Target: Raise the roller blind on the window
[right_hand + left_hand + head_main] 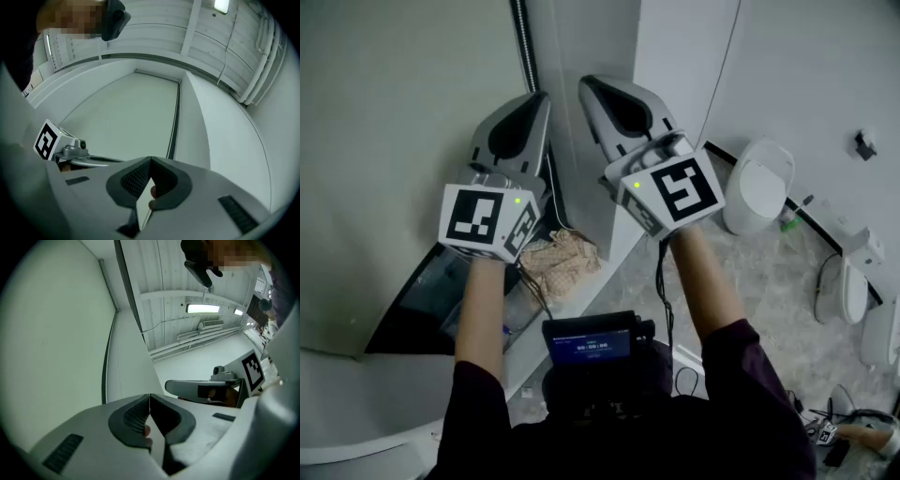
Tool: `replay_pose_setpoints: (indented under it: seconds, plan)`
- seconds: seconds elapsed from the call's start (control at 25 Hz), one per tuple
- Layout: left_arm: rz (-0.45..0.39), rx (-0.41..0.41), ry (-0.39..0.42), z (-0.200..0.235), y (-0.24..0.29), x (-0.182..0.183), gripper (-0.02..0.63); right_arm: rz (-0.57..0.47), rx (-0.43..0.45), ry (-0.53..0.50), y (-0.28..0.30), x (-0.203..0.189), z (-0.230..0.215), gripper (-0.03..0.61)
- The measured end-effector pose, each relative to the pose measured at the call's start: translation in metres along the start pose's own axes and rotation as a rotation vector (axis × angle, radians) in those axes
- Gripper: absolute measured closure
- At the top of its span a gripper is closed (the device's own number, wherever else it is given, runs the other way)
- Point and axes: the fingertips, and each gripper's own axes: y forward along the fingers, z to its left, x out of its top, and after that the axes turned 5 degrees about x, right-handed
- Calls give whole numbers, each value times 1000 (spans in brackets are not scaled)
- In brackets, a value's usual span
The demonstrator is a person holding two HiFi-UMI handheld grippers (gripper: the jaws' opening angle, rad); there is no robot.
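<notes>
- Roller blind [394, 141] hangs fully down as a plain pale sheet and fills the left half of the head view.
- Running along the blind's edge, at the upper middle of the frame, is a dark vertical strip [522, 47]. In the left gripper view it looks finely beaded [107, 366], so it may be the blind's chain, though that view is too coarse to be sure.
- The left hand-held gripper [534, 103] is raised in front of the blind, tip near that strip. Its own view shows the jaws [149, 397] brought together at the tips with nothing visible between them.
- The right hand-held gripper [592, 89] is held just beside it, toward the centre of the frame, in front of the white wall [675, 56]. Its jaws [150, 161] also meet at the tips, with nothing caught in them.
- Neither gripper touches the blind or the strip.
- A crumpled beige cloth [562, 262] lies on the sill below the grippers.
- A white toilet [759, 187] stands on the speckled floor [769, 309] at the right of the frame.
- A small lit screen [592, 342] sits at the person's chest, at lower centre.
</notes>
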Motion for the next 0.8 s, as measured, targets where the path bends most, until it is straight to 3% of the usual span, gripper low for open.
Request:
replay_pose_setpoints:
  seconds: [0.52,0.8]
  plan:
    - [-14,-11,38,1,10,7,603,-76,9,-24,14,21,-3,572]
    - [26,-9,-53,26,34,-1,601,-53,-21,-13,22,22,-11,572]
